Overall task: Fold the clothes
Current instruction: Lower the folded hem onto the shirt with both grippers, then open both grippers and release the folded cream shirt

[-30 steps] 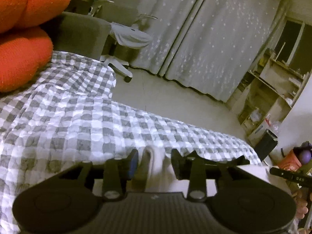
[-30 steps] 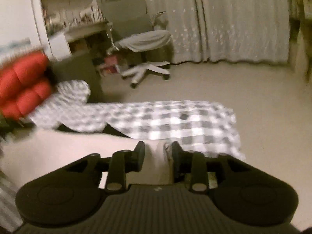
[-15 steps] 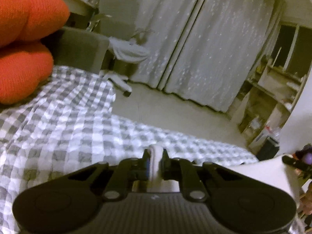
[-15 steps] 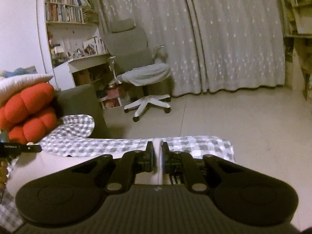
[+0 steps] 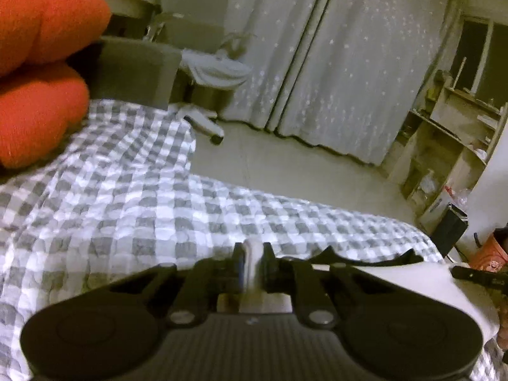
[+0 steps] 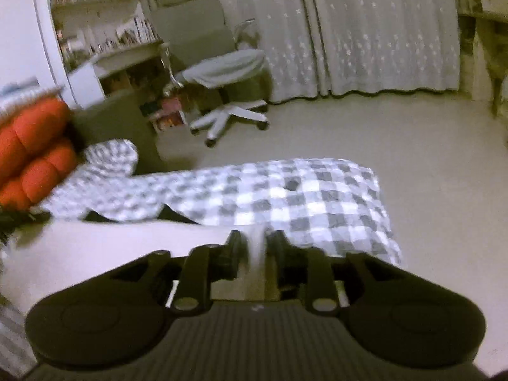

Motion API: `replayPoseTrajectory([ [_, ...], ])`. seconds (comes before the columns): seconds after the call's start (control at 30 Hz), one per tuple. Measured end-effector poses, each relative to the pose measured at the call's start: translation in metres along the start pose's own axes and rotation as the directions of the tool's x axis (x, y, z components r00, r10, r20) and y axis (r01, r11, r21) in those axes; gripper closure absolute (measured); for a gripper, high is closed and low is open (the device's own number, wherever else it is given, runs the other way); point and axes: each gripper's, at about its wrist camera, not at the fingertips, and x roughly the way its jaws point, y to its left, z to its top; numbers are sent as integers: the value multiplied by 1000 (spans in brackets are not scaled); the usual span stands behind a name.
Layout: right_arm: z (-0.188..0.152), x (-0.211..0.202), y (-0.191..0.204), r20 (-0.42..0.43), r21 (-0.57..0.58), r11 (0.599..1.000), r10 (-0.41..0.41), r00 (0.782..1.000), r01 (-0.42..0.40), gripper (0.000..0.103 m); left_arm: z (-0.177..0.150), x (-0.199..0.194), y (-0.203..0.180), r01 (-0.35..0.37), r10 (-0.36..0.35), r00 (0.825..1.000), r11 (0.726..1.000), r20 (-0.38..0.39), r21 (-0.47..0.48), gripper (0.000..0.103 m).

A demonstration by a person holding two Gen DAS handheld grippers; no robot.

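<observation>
The left tongs [image 5: 253, 255] pointed forward and somewhat downward over the bed, their jaws drawn close together and clamped on a bunched fold of a white garment [image 5: 393, 277]. The right tongs [image 6: 256, 244] sat in much the same tilt, jaws likewise pinched on a narrow pleat of the same pale cloth [image 6: 127, 244]. No hand or sleeve showed in either view.

The garment hung between the two grips. In the left wrist view it stretched away to the right of the tongs as a taut white sheet; in the right wrist view it ran off to the left. Its long axis therefore lay across the views, from one pair of tongs to the other, with its upper edge roughly level. It was held above the near part of the bed; whether its lower part touched the bedding could not be told.

The bed wore a grey-and-white checked cover [image 5: 133, 197], rumpled, with an orange-red cushion [image 5: 41, 73] at its head end. Beyond it lay a pale floor [image 6: 412, 146], a swivel chair on a white star base [image 6: 228, 117] with grey cloth draped over its seat, and long grey curtains [image 5: 349, 63] dotted with small stars. Bookshelves [image 6: 95, 6] stood behind the chair, and open wooden shelving [image 5: 451, 146] at the right of the left wrist view.
</observation>
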Motion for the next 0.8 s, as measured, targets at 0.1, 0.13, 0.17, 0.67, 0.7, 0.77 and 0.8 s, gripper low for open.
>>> replayPoseTrajectory([
  [0.1, 1, -12, 9, 68, -29, 1000, -4, 998, 6, 94, 3, -11, -2, 25, -26, 998, 1000, 62, 12, 93],
  [0.13, 3, -18, 11, 105, -28, 1000, -1, 995, 4, 94, 4, -14, -3, 32, -33, 996, 999, 83, 19, 94],
  [0.17, 5, -25, 12, 142, -28, 1000, 3, 990, 1, 94, 5, -17, -2, 36, -38, 994, 999, 101, 23, 94],
  [0.67, -8, 9, 24, 27, -118, 979, -164, 986, 166, 93, 1, 4, -14, -173, 175, 985, 976, -5, 130, 67],
  [0.7, -8, 8, 26, 23, -129, 976, -176, 984, 177, 90, 2, 1, -13, -174, 176, 984, 978, -6, 119, 66],
  [0.77, -8, 4, 31, 25, -148, 968, -199, 980, 201, 77, 4, -4, -12, -179, 180, 984, 979, -7, 97, 65],
  [0.8, -6, -1, 33, 39, -146, 967, -205, 978, 208, 77, 6, -7, -12, -186, 187, 982, 979, -3, 88, 64],
])
